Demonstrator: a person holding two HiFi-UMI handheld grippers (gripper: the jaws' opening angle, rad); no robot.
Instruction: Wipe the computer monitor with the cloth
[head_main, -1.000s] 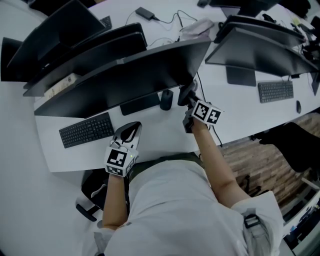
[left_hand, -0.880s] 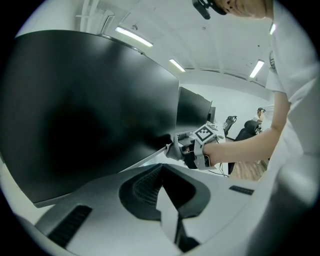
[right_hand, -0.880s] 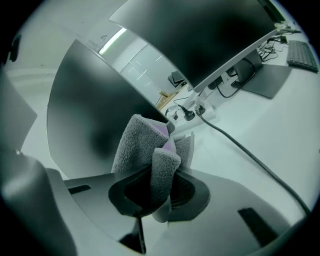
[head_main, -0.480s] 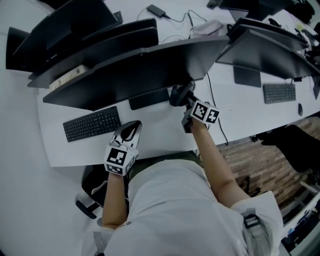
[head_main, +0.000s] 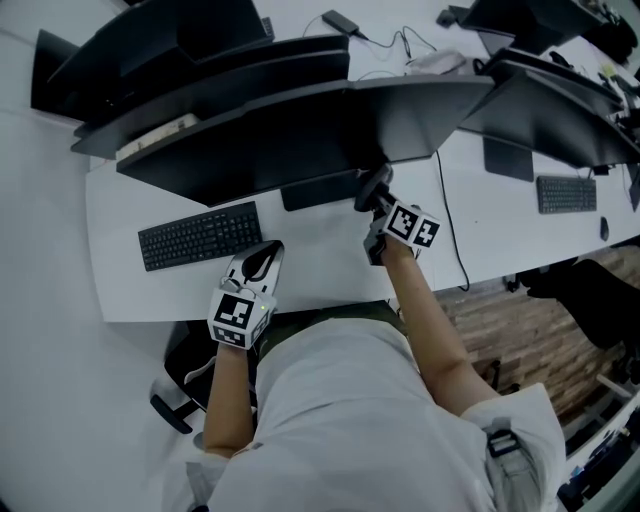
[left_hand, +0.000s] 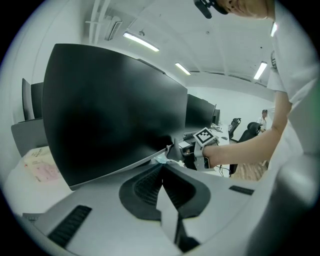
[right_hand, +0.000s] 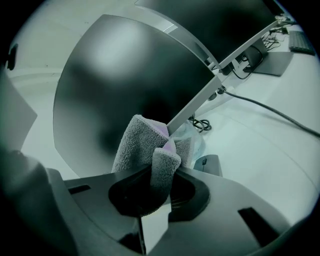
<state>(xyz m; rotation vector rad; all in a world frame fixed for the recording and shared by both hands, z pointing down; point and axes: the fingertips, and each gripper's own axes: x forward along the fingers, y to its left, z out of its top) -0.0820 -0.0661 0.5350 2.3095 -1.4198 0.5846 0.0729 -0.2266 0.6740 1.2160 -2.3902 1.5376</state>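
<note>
Grey cloth (right_hand: 136, 145) at the curved monitor's (head_main: 300, 140) lower edge.
Right gripper (head_main: 371, 191) clamps it; left gripper (head_main: 259, 261) closed, empty, near the desk's (head_main: 330, 262) front edge.

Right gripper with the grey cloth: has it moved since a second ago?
Yes. The right gripper with its grey cloth moved left, closer to the flat black monitor stand base.

Open-plan office, monitors (head_main: 300, 130) standing in rows on white desks (head_main: 120, 285), keyboards (head_main: 200, 235) lying before them, strip lights (left_hand: 141, 42) glowing overhead, office chairs (left_hand: 248, 132) standing beyond.
</note>
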